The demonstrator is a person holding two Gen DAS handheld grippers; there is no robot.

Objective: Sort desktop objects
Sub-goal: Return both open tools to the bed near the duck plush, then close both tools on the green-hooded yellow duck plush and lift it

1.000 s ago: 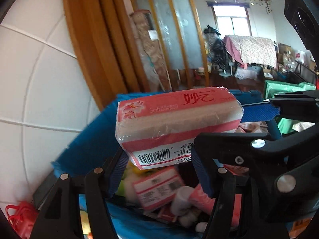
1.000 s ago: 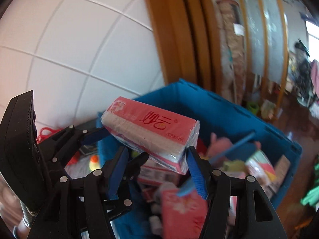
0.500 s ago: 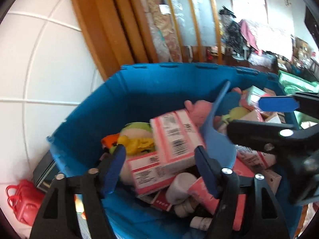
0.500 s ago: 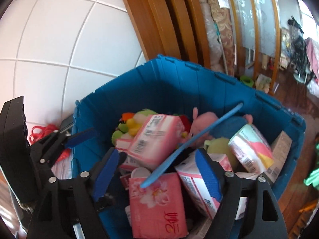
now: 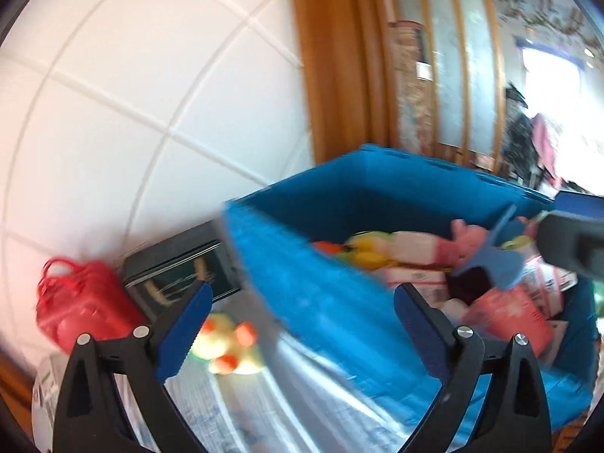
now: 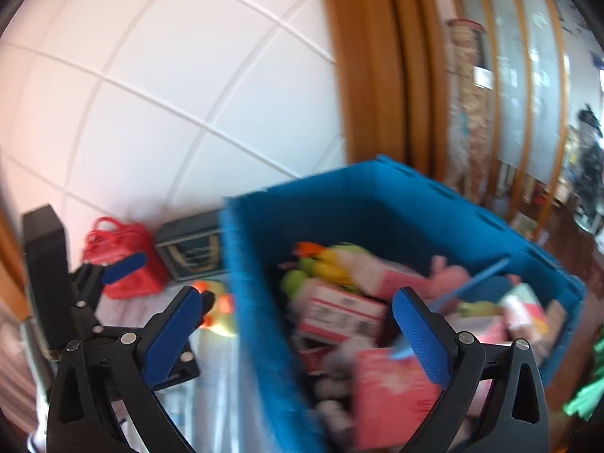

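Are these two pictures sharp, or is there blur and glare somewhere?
Left wrist view: the blue plastic bin and yellow soft toy are smeared by motion blur, and the window is blown out white. Right wrist view: bin contents are blurred, while the fisheye lens bends the white tiled wall.

Pretty blurry here. The left gripper (image 5: 302, 324) is seen with jaws opening and nothing gripped, held over the near wall of a blue bin (image 5: 321, 302) stuffed with pink packs (image 5: 506, 317). A red bag (image 5: 83, 302) is parked by the tiled wall (image 5: 132, 94).
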